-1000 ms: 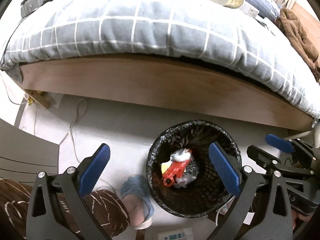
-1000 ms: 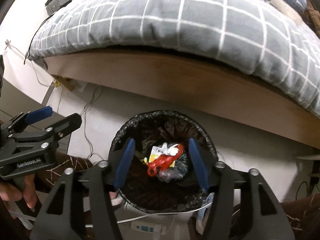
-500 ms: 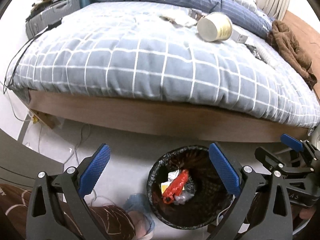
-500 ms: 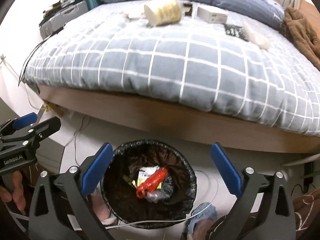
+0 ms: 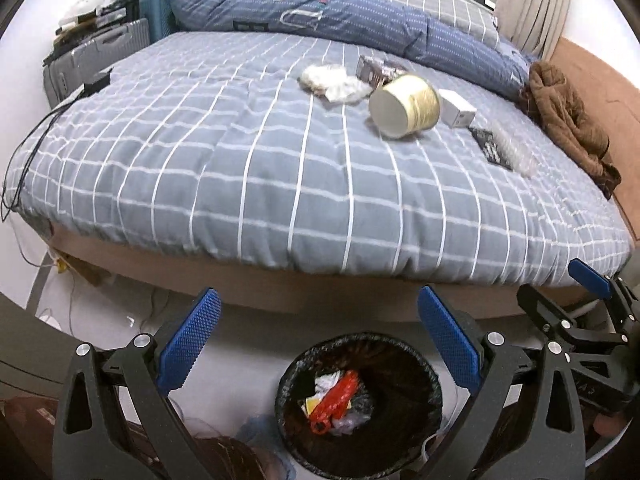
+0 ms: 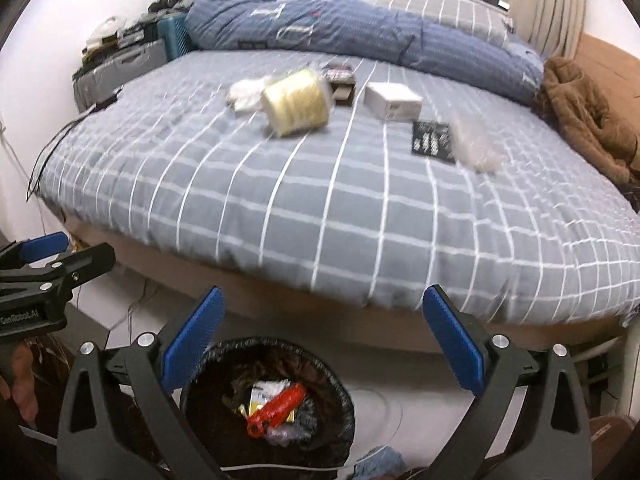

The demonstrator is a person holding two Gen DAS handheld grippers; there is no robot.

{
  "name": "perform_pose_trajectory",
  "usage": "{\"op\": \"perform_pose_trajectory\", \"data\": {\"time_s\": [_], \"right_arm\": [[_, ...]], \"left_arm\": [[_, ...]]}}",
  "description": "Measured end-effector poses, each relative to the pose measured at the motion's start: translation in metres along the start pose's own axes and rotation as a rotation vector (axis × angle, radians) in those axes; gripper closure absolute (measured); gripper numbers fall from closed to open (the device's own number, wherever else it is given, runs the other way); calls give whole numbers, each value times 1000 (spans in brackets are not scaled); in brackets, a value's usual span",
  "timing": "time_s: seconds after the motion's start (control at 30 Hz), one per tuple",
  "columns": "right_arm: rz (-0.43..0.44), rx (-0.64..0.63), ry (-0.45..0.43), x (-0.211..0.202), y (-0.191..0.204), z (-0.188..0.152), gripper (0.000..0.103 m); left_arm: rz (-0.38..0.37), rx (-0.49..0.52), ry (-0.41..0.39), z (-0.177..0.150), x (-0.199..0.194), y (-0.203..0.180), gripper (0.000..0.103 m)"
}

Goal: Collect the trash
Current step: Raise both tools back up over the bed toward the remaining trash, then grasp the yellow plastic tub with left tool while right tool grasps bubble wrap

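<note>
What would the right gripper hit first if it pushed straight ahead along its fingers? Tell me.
Probably the grey checked bedcover. The right gripper is open and empty, and the front part of the bed fills the line beyond its fingers. The paper cup lies farther back; the trash bin sits below that line. Depth is uncertain.

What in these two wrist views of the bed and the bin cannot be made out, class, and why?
- Right wrist view: the yellow cup and clear wrapper are smeared by motion blur.
- Left wrist view: print on the black packet is too small to read.
- Both views: the bin bottom is buried under the red wrapper and other trash.
- Left wrist view: the right gripper is cut off by the frame edge.
</note>
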State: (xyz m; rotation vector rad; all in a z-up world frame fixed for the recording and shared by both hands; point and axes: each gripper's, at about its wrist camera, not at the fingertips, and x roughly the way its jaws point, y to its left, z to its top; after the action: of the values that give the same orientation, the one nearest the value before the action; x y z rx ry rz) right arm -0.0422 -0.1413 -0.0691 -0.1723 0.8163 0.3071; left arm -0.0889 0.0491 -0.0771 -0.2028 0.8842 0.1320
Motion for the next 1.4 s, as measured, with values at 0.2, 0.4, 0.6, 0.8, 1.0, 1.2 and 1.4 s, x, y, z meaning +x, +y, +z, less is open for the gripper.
{"op": "perform_pose_trajectory", "data": {"time_s": [0.2,0.4,0.6,0.8,1.0,1.2,1.4], "right_arm": [[-22,18,-60,-3,-18,26,8],[-37,37,-65,5,-38,46,8],[-46,46,-62,25,-59,67,8],[-83,80,-57,46,-88,85,8],[-128,122,-39,76,-126,104,8],[-151,156,-12,101,-158,116,8],[-158,166,2,122,-175,129,8]], "left_arm": [[-14,20,-27,24,5,-15,6],[11,43,-46,54,27,-25,6],[-12,8,-64,85,49,-31,6],[-35,23,-70,111,69,-53,6],[-45,57,-71,138,93,-75,6],[-77,41,-59,161,118,-97,6],[-61,55,-53,175,135,-121,6]]}}
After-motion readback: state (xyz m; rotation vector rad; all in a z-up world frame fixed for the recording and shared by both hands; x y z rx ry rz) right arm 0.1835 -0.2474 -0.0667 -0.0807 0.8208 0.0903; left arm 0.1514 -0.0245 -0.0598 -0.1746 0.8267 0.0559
